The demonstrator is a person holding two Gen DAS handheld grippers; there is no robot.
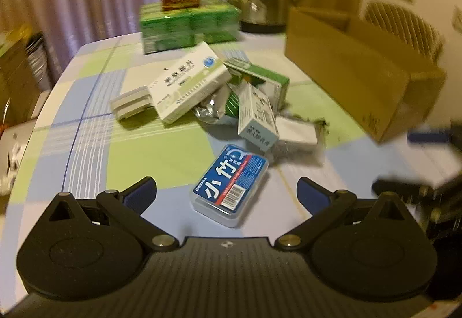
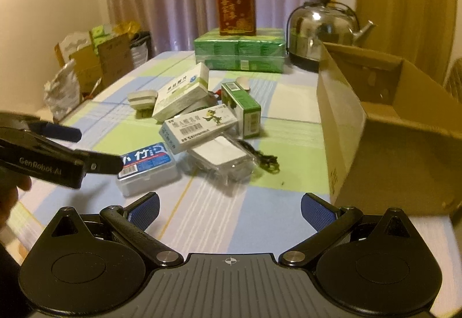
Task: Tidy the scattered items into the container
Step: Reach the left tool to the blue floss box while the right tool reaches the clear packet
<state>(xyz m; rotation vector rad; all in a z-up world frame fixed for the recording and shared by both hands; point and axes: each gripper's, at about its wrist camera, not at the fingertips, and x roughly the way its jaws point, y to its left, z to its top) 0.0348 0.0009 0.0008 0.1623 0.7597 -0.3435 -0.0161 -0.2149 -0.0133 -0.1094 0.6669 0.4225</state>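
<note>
The left gripper (image 1: pixel 226 192) hangs with jaws spread wide and empty, a blue-labelled plastic case (image 1: pixel 230 185) lying between its fingers on the checked tablecloth (image 1: pixel 161 150). The right gripper (image 2: pixel 230 209) is likewise spread and empty over bare cloth, the open cardboard box (image 2: pixel 387 127) just to its right. Ahead lies a heap of three medicine cartons (image 2: pixel 199 127). The left tool reads "GenRobot.AI"

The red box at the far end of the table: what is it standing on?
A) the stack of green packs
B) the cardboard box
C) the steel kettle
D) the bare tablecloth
A: the red box stands upright on the stack of green packs, with the kettle beside it.
</note>
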